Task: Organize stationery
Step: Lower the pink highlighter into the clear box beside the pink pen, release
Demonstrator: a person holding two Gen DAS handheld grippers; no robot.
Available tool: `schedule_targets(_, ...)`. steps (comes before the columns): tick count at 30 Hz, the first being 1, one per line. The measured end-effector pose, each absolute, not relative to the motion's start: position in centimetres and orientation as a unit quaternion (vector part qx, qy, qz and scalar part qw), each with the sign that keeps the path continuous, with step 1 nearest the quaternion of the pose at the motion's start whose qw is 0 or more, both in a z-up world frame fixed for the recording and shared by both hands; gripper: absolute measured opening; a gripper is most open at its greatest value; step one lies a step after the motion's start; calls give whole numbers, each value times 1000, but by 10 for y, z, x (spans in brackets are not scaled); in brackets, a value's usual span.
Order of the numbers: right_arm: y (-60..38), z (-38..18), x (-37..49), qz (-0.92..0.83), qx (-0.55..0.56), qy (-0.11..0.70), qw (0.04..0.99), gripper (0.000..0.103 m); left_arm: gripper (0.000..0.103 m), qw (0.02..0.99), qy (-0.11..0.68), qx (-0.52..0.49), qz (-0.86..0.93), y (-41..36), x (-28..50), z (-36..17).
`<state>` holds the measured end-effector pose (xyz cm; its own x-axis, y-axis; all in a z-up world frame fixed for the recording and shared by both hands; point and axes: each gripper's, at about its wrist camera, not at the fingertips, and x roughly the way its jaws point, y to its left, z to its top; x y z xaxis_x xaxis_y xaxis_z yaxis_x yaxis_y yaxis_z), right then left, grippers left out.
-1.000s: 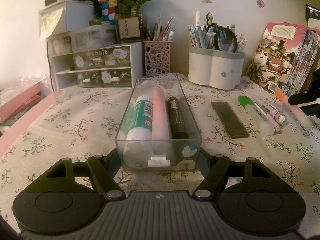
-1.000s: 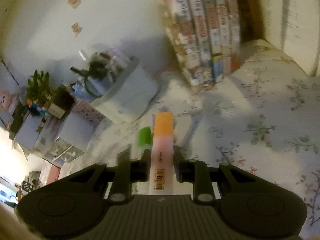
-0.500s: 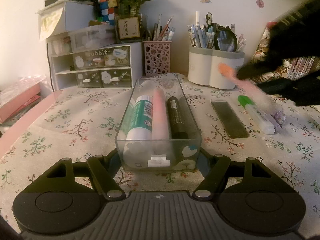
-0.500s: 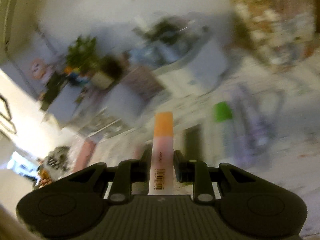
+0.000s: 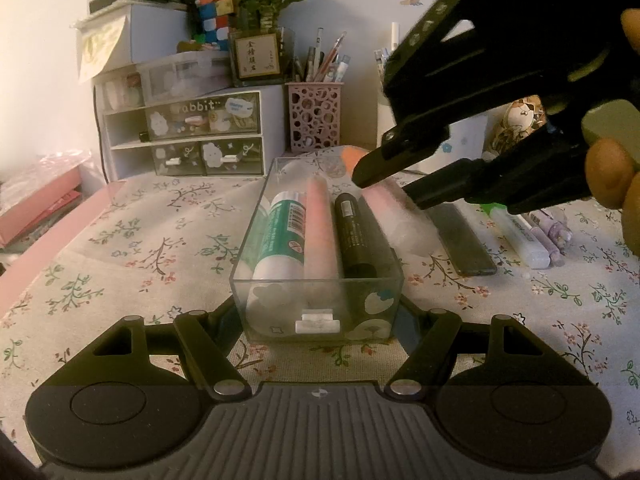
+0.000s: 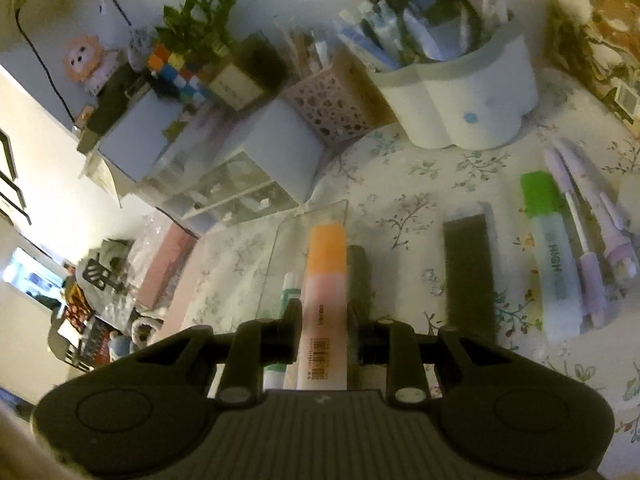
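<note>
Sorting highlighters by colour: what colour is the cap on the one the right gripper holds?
Orange cap, clearest in the right wrist view.

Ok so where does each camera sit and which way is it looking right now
Left wrist: sits on the left tool, looking forward and slightly down at the clear tray it grips; the right tool and fingers show.
Right wrist: sits on the right tool, looking steeply down over the tray; it shows its own fingers clamping the orange-capped highlighter.
Shared: tray, green-capped highlighter, dark flat bar, pink pen cup.
</note>
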<state>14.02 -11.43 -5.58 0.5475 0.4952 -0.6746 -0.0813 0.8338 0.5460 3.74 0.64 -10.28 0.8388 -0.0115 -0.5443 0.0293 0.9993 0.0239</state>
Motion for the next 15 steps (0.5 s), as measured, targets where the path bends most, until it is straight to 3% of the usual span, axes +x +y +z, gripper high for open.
schedule_targets(15,-92,-58,145,142,190,469,851,24,73,959,284,16,-12,6,38,-103)
